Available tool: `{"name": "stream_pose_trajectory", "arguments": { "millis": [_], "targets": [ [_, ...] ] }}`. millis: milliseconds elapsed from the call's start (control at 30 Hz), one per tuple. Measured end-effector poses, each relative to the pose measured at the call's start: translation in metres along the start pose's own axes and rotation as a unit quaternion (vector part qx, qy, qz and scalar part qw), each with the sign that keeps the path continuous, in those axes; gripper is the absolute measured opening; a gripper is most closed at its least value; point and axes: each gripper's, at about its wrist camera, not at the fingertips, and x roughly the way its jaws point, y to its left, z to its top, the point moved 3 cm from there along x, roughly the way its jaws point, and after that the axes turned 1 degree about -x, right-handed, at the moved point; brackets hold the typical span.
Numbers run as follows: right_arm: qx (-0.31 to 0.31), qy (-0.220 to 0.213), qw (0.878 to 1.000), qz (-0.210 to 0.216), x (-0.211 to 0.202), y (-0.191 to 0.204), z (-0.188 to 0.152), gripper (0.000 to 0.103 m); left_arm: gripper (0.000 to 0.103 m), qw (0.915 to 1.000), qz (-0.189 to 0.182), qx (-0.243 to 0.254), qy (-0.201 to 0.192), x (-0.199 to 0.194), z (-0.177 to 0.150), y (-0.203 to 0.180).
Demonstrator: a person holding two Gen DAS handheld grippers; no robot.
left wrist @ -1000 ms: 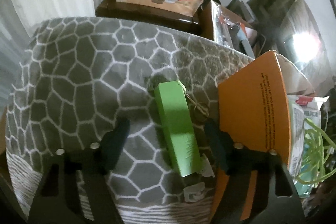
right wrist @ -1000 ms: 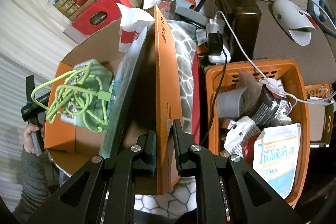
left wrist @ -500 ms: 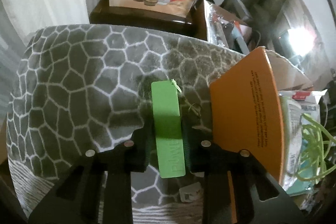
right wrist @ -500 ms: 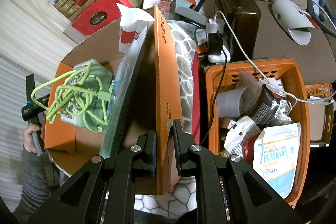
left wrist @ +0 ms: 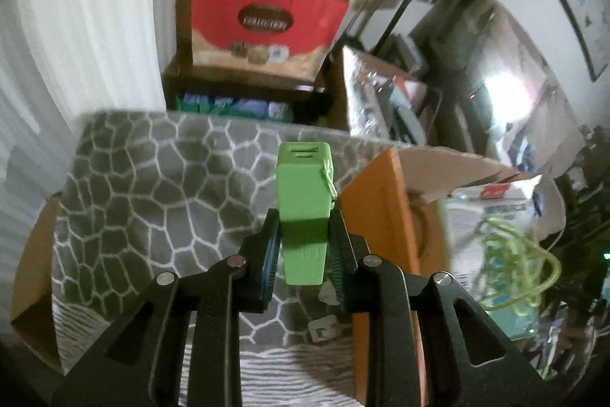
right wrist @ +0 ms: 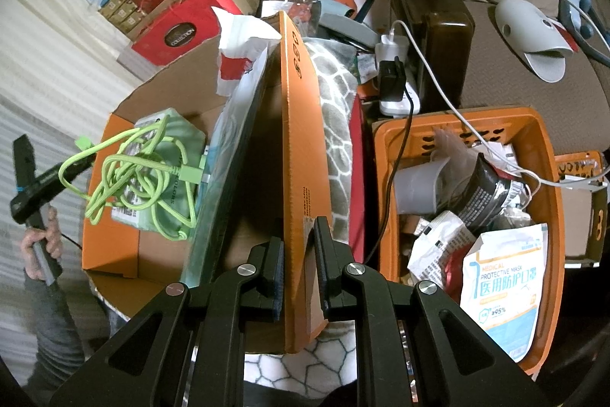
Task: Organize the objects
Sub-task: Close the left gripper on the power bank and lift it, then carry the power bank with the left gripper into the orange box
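Left gripper point(left wrist: 304, 246) clamped on a green power bank point(left wrist: 304, 201), a smooth matte plastic block with a slot in its far end and a thin cord loop at one corner; it sits above the grey plush blanket point(left wrist: 152, 201) with white honeycomb lines, clear of it. Right gripper point(right wrist: 298, 277) pinched nearly shut on the upright flap point(right wrist: 301, 147) of the orange cardboard box point(right wrist: 110, 239), stiff flat board. Inside the box, a tangled lime braided cable point(right wrist: 133, 174) lies on a pale green pouch point(right wrist: 171, 136). Beside it, an orange slotted plastic basket point(right wrist: 549, 216) is full of crinkly mask packets point(right wrist: 503, 285).
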Motion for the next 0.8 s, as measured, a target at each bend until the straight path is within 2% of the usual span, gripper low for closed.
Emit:
{"name": "stream_pose_trajectory", "arguments": {
  "millis": [100,333,433,533,800],
  "targets": [
    [0.0,0.0,1.0,-0.001,0.0,0.0,0.0,0.013,0.023,0.9996,-0.005,0.011,-0.025,-0.021,0.006,-0.008],
    [0.0,0.0,1.0,-0.002,-0.001,0.0,0.0,0.013,0.023,0.9959,-0.054,0.047,-0.055,-0.065,0.015,-0.045],
    [0.001,0.0,1.0,0.0,0.0,0.0,0.0,0.013,0.023,0.9941,-0.07,0.065,-0.051,-0.071,0.012,-0.063],
    [0.001,0.0,1.0,0.0,0.0,0.0,0.0,0.013,0.023,0.993,-0.07,0.085,-0.043,-0.068,0.007,-0.083],
    [0.001,0.0,1.0,0.0,-0.001,0.001,0.0,0.013,0.023,0.9893,-0.064,0.131,0.015,-0.03,-0.007,-0.128]
  ]
}}
